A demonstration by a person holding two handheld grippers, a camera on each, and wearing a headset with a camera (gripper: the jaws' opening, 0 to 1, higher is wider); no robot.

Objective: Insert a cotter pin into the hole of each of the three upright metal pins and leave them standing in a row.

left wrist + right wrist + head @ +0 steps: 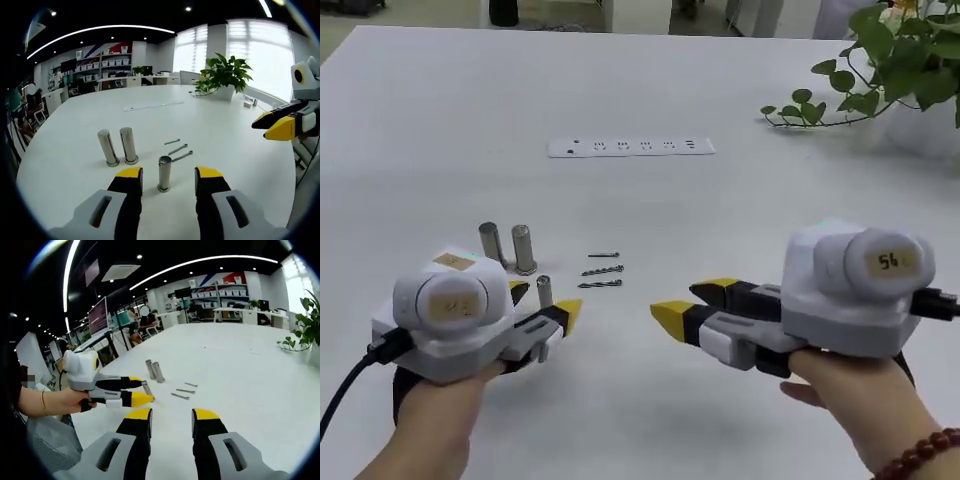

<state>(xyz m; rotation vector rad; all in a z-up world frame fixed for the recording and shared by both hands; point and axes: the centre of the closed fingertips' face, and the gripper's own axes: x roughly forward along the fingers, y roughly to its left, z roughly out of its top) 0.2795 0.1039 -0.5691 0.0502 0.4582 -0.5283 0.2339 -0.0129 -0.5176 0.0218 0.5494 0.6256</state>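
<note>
On the white worktop point(750, 210), toward the person's left, 3 pins stand upright: one metal pin point(490, 243) and a second metal pin point(523, 248) just beside each other, plus a third metal pin point(544, 291) nearer the person and a little apart from that pair. Left hand-held gripper point(545, 303) sits low at the worktop w/ jaws spread, one on each side of the third metal pin. In the left gripper view a gap shows btwn the pin and each yellow tip, so no grip. Just right of the pins lie 3 cotter pins point(602, 270), side by side in a short column, loose on the surface. Right hand-held gripper point(692, 302) is held over bare worktop to the right of the cotter pins, jaws apart w/ nothing btwn them, tips pointing toward the left one. Farther back are a white power strip point(632, 147) lying flat and a potted plant point(895, 60) at the far right.
</note>
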